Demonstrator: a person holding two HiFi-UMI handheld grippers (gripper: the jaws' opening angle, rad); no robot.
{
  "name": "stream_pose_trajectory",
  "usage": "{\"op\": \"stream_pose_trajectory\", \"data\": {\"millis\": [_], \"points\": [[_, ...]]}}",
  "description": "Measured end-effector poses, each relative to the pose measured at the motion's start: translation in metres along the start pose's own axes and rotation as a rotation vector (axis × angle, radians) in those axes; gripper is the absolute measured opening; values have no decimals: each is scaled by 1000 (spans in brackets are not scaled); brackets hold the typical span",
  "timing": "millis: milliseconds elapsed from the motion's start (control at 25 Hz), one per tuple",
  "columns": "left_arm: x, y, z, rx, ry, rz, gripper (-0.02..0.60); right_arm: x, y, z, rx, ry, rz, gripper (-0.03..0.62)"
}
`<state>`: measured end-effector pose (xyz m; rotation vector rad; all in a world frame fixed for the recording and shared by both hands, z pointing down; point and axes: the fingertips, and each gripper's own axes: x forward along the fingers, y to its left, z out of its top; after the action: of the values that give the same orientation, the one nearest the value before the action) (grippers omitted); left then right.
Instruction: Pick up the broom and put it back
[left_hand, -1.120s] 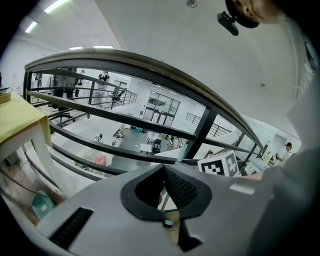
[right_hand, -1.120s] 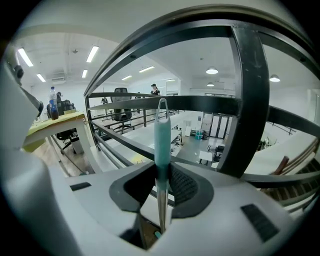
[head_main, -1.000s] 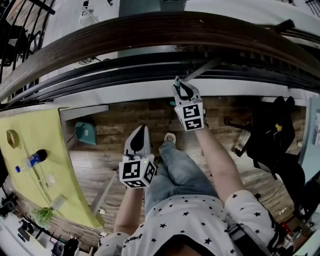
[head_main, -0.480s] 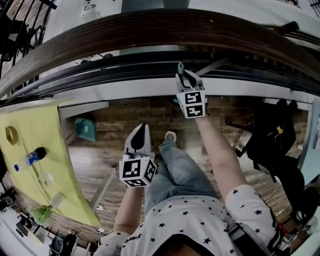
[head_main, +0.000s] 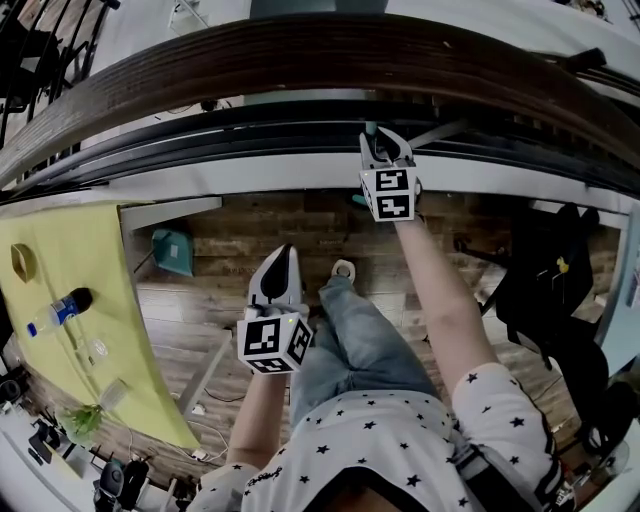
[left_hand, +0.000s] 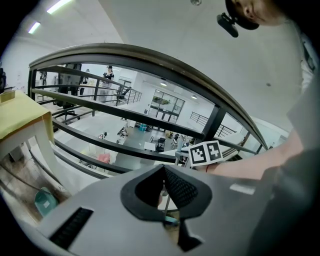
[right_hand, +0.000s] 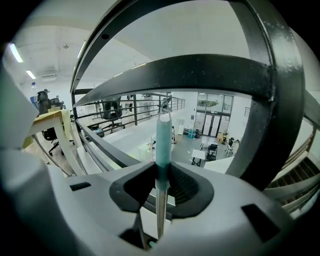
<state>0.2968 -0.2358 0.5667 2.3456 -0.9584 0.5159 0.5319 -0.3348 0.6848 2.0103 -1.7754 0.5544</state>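
Entries, left to right across the head view.

1. Table (head_main: 70, 270) with a yellow cover, far left. A bottle (head_main: 60, 313) and small oddments lie on it. We count none of them as part of the job.

2. Teal dustpan (head_main: 172, 252), on the wooden floor just beside the table's corner.

3. Left gripper (left_hand: 163, 170), low and close to the person's body. We record its fingers pressed together at the tips with nothing held. It sits well apart from the broom and, in our judgement, has no share in the coming move.

4. Right gripper (right_hand: 162, 169), stretched out ahead to the railing. Its fingers pinch the broom (right_hand: 163, 137) at the foot of the teal grip.

5. Broom, held in the right gripper. Its long axis runs upright through the pads. The teal end stands above the fingers and the bare metal shaft drops away below them towards the floor. We cannot make out the brush end with certainty.

6. Railing (head_main: 300, 60), a dark handrail over dark bars, across the whole top. It lies directly beyond the right fingertips, near the handle. Contact we cannot settle.

Our reading: the broom is carried and close to its resting place. The move ahead turns on leaning the upright handle forward against the bars.
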Motion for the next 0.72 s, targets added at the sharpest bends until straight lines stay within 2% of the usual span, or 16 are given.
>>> {"op": "stream_pose_trajectory", "data": {"millis": [720], "points": [[0, 5, 2, -2, -5, 3, 12, 18, -3, 2, -8, 17, -18, 81]]}}
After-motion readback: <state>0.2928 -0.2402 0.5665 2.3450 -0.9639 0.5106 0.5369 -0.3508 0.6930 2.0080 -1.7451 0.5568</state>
